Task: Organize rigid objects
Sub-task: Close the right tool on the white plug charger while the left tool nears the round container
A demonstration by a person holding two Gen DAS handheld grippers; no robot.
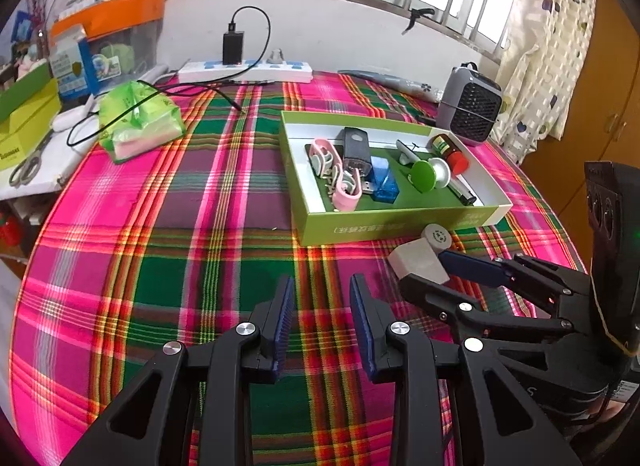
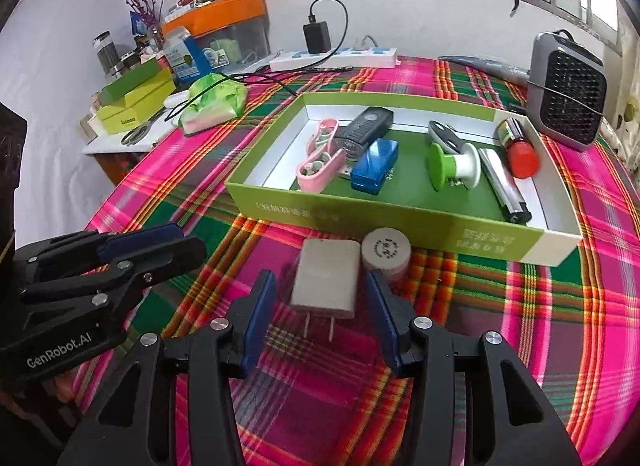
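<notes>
A white power strip lies at the far edge of the plaid-covered surface, a black charger plugged into it. Left of the strip sits a green plastic bag; right, a grey fan.

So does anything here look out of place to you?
Yes: a white plug adapter and a small round white piece lie on the cloth outside the green box, while similar items sit inside. The right claw is open around the adapter.

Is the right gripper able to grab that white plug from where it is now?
Probably yes: the right gripper is open with the white plug between its fingers, nothing in between.
</notes>
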